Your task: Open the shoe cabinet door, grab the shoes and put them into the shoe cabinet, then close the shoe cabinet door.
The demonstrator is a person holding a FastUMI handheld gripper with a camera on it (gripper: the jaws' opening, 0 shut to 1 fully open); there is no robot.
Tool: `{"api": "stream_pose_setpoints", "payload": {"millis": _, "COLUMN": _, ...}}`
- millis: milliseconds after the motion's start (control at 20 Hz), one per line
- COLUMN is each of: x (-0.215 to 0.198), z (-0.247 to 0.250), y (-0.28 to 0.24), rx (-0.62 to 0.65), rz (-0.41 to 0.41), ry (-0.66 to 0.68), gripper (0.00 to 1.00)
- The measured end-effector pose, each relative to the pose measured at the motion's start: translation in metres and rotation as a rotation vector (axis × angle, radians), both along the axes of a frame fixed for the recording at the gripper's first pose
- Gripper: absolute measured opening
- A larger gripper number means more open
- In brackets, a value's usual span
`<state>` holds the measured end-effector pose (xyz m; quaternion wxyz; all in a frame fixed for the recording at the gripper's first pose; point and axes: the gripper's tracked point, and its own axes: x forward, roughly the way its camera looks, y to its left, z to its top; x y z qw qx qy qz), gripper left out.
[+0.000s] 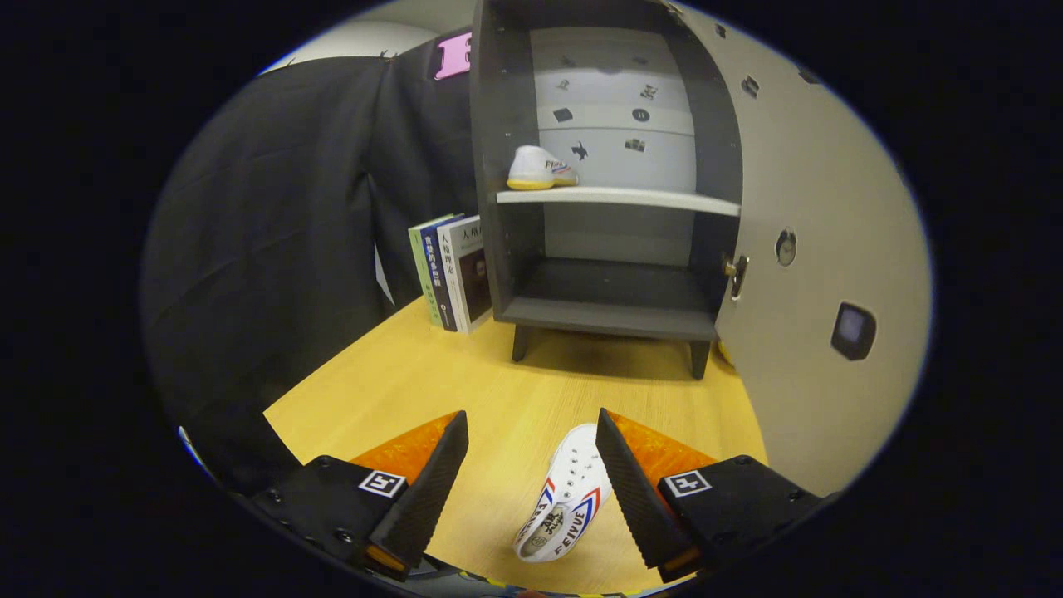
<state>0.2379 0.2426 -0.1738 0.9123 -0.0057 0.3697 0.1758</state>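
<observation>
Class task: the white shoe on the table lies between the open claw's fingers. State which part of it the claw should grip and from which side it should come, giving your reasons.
Grip the white shoe across its narrow middle, coming down from above. It lies lengthwise between the fingers of the open claw, close against the right finger, so its long sides already face the pads. Shifting slightly right first would probably centre it before closing.

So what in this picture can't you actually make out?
- Shoe on the table: in the gripper view, its far side is hidden behind one finger of the open gripper, so contact is unclear.
- Shoe on the shelf: small, with its markings unreadable.
- Cabinet: its top is cut off by the view's edge.
- Books: partly hidden behind the cabinet's side wall.
- Stickers on the open door: too small to identify.
</observation>
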Motion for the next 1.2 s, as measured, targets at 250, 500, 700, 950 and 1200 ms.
{"api": "stream_pose_setpoints", "payload": {"millis": 250, "x": -0.023, "z": -0.036, "y": -0.008, "rx": -0.076, "rz": 0.002, "ry": 0.161, "gripper": 0.97}}
{"api": "stream_pose_setpoints", "payload": {"millis": 500, "x": -0.034, "z": -0.054, "y": -0.006, "rx": -0.079, "rz": -0.038, "ry": 0.28, "gripper": 0.96}}
{"api": "stream_pose_setpoints", "payload": {"millis": 700, "x": -0.033, "z": -0.083, "y": -0.01, "rx": -0.129, "rz": -0.048, "ry": 0.354, "gripper": 0.95}}
{"api": "stream_pose_setpoints", "payload": {"millis": 950, "x": -0.037, "z": -0.095, "y": -0.011, "rx": -0.213, "rz": -0.033, "ry": 0.353, "gripper": 0.85}}
{"api": "stream_pose_setpoints", "payload": {"millis": 1200, "x": -0.039, "z": -0.097, "y": -0.025, "rx": -0.276, "rz": -0.047, "ry": 0.324, "gripper": 0.5}}
